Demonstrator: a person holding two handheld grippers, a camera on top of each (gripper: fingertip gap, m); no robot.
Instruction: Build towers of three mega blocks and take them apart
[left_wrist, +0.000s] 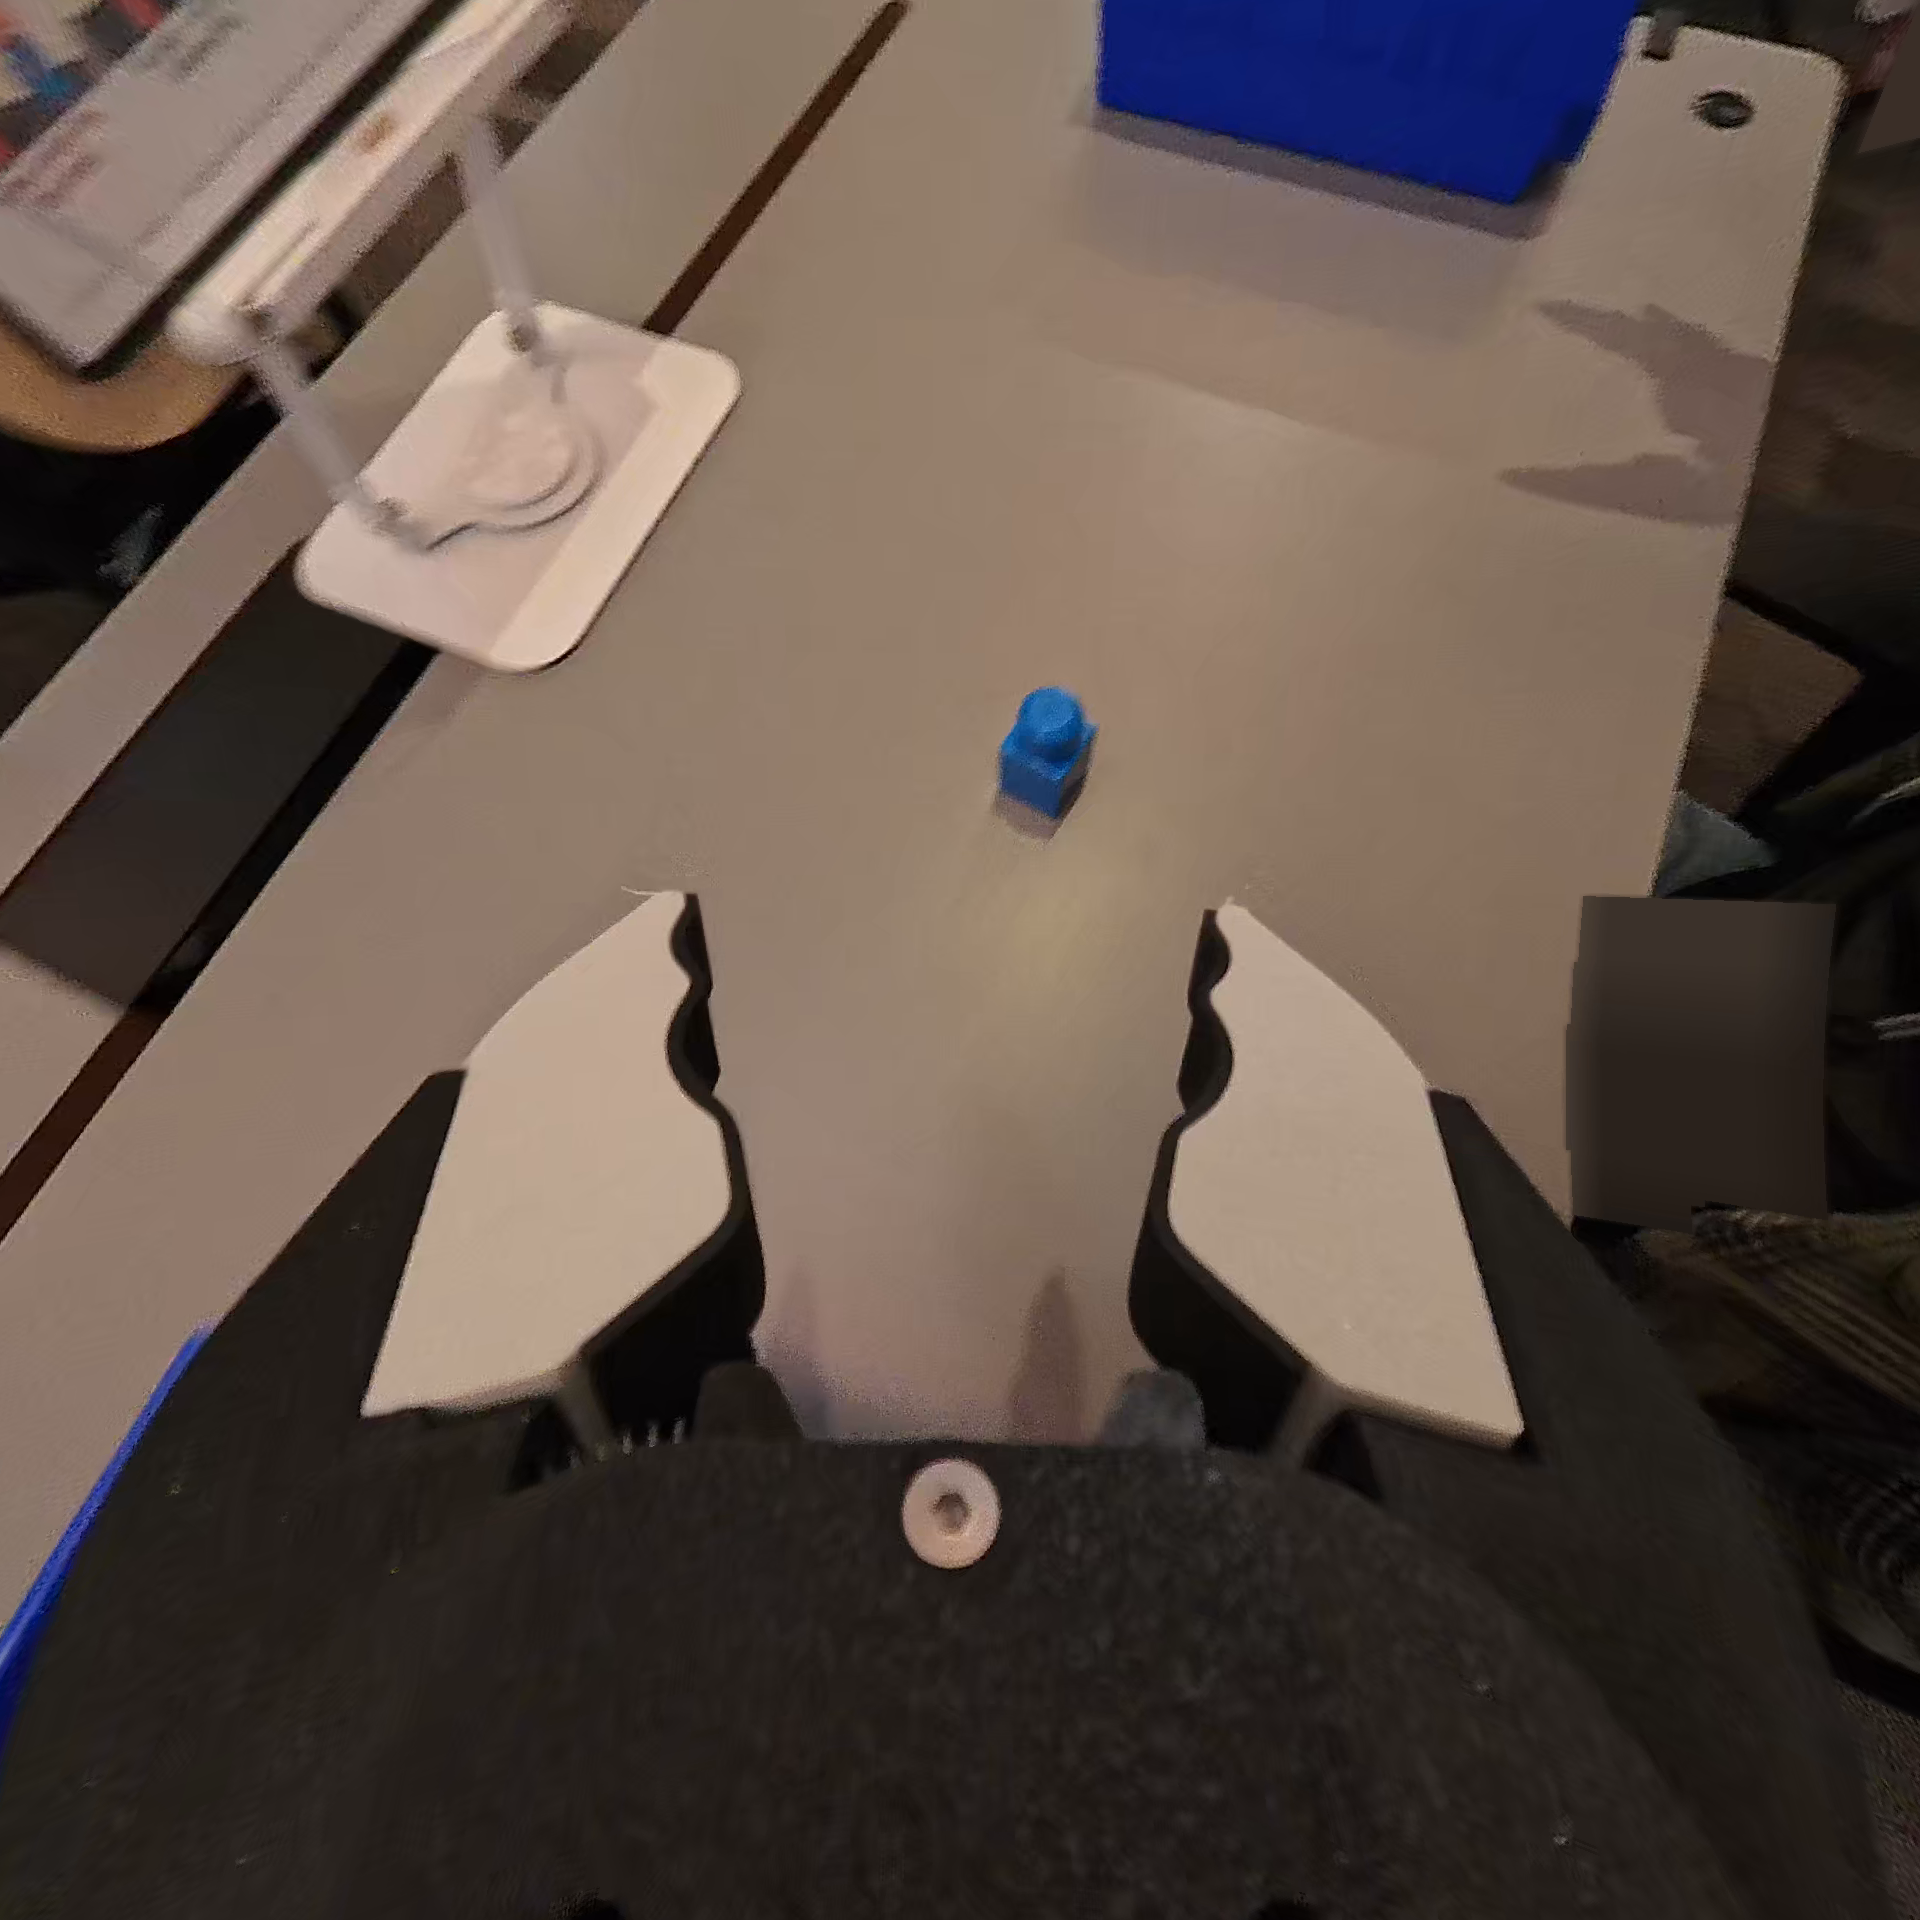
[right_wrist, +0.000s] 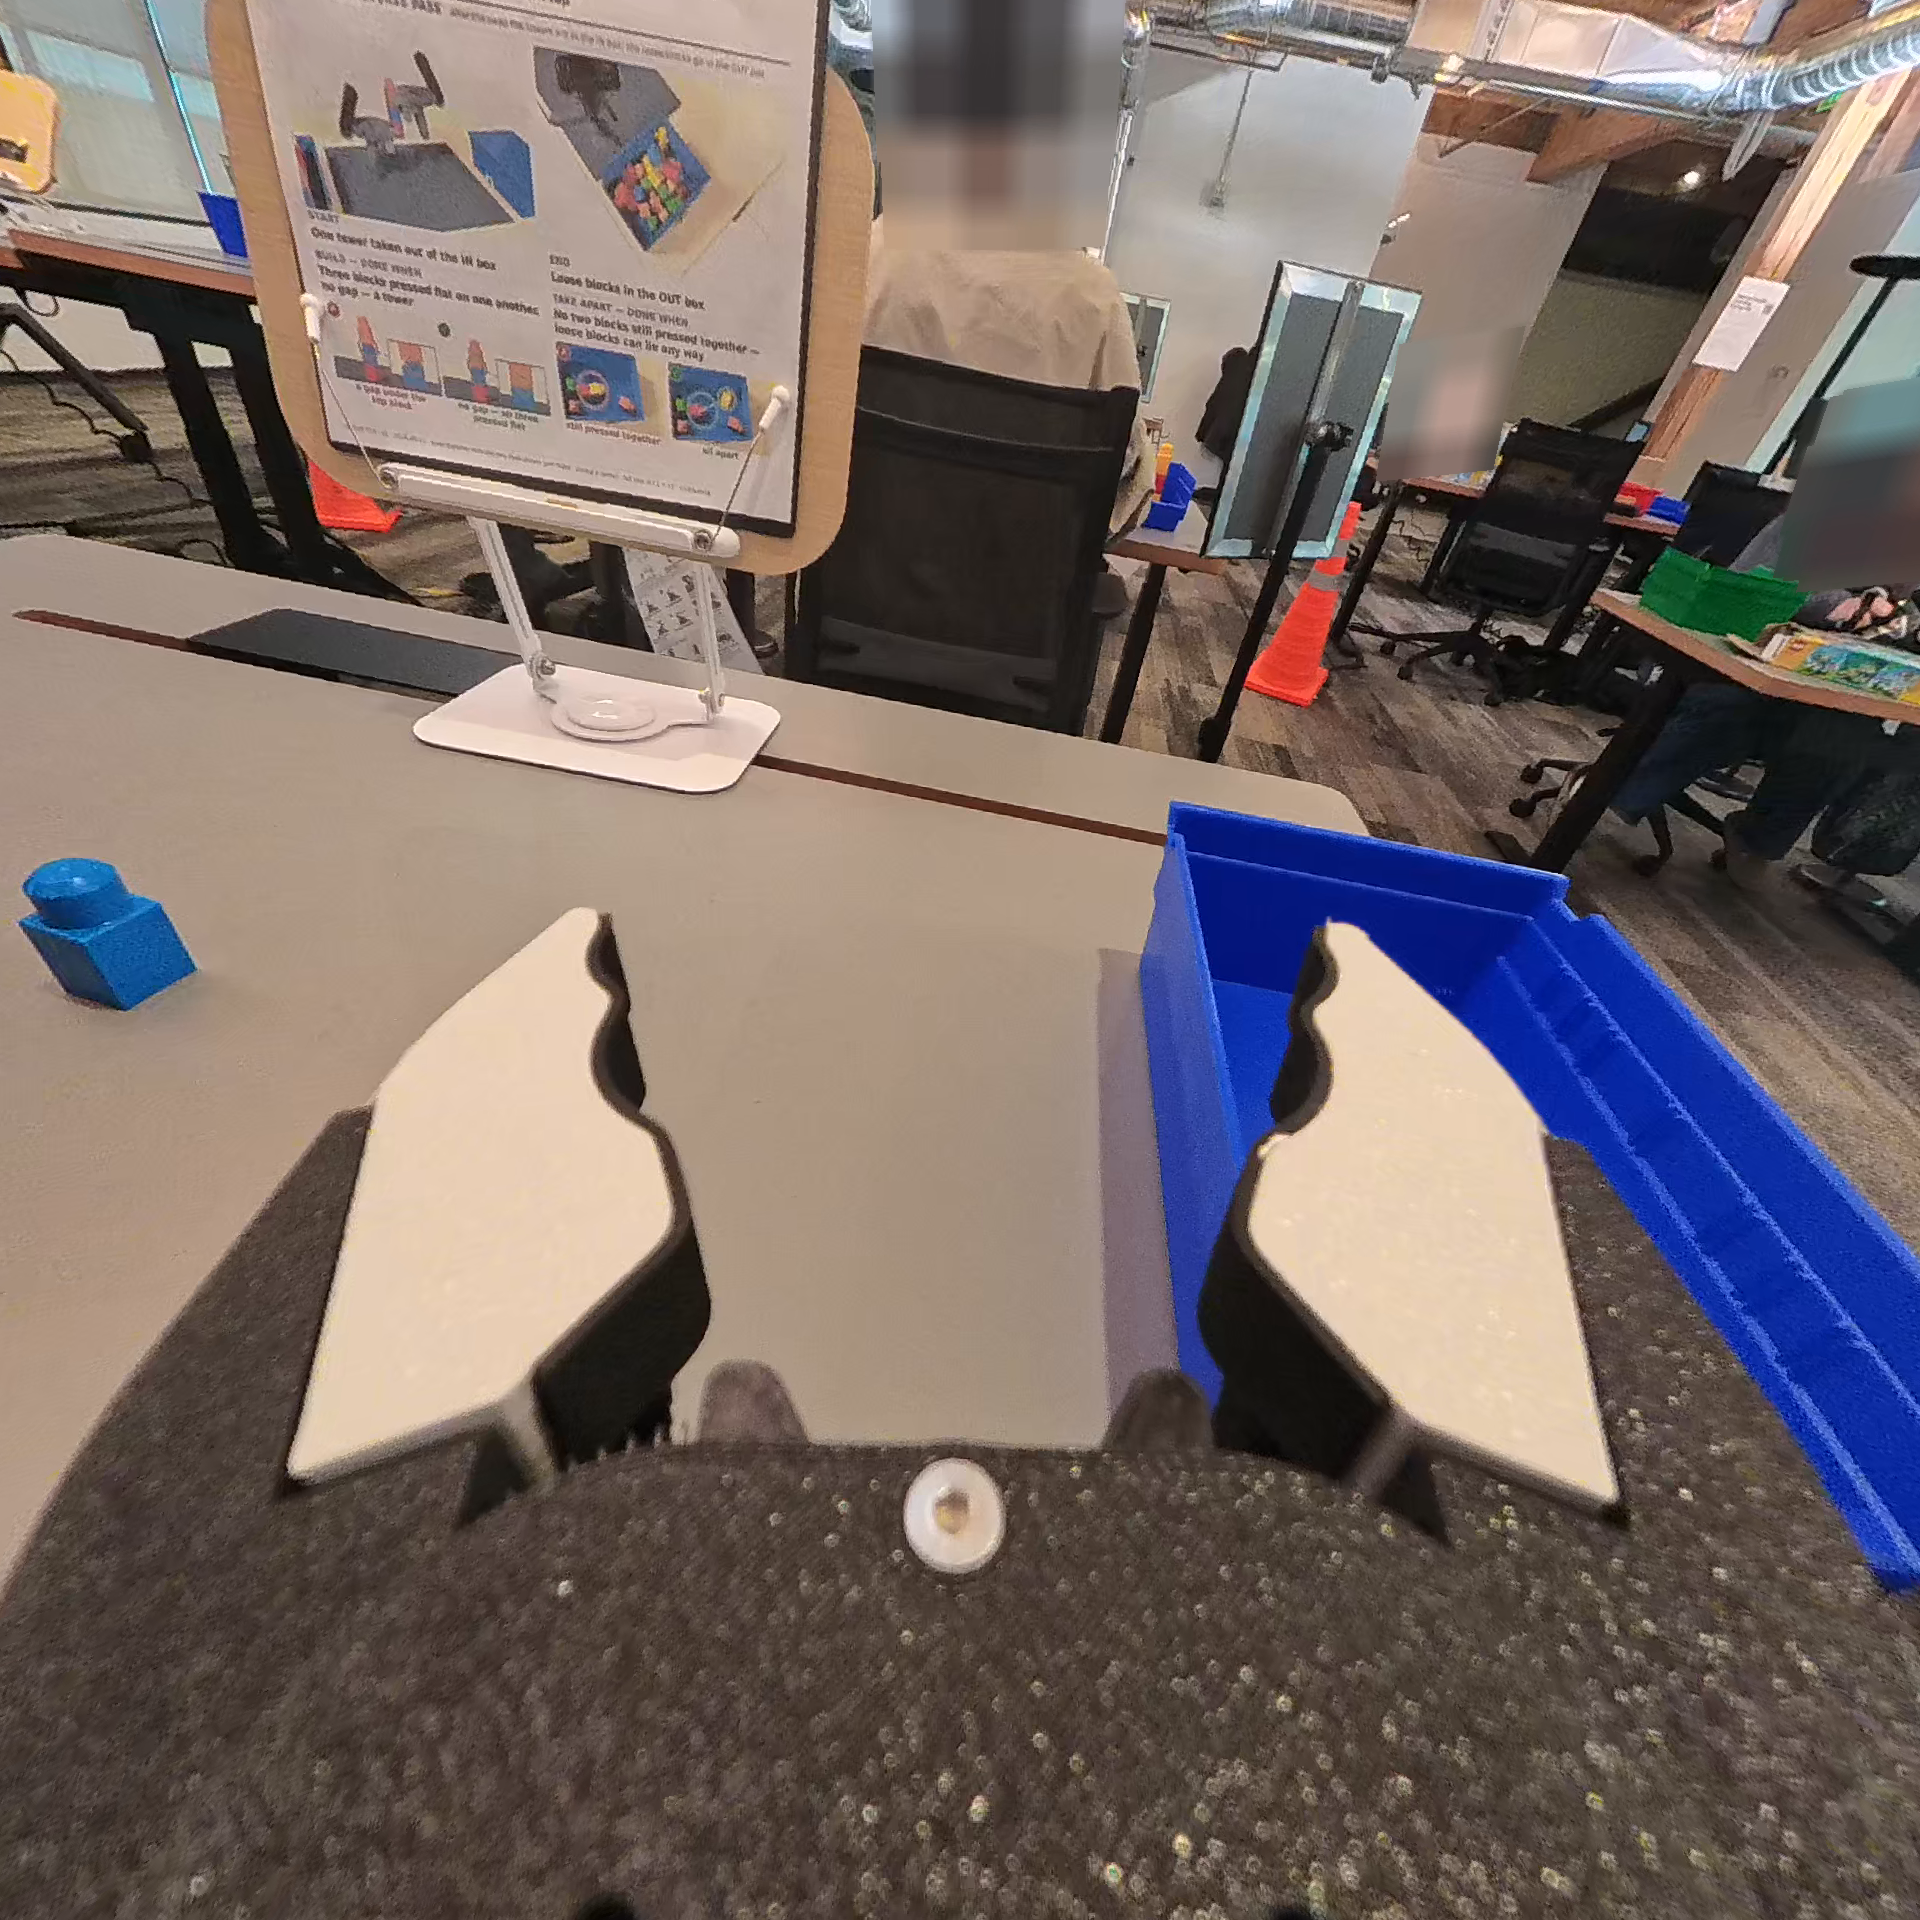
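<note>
A single blue mega block (left_wrist: 1044, 750) with one stud stands upright on the grey table (left_wrist: 935, 468). My left gripper (left_wrist: 951, 914) is open and empty, above the table, with the block a little ahead of its fingertips. In the right wrist view the same block (right_wrist: 99, 935) sits at the far left. My right gripper (right_wrist: 961, 930) is open and empty, low over the table, its right finger (right_wrist: 1392, 1143) in front of a blue bin (right_wrist: 1621, 1049). What shows of the bin's inside is bare.
A white stand (right_wrist: 603, 732) holding an instruction sheet (right_wrist: 540, 239) stands at the table's back; it also shows in the left wrist view (left_wrist: 520, 499). The blue bin (left_wrist: 1351, 94) sits at the far end. A black chair (right_wrist: 966, 540), orange cones and other desks lie beyond.
</note>
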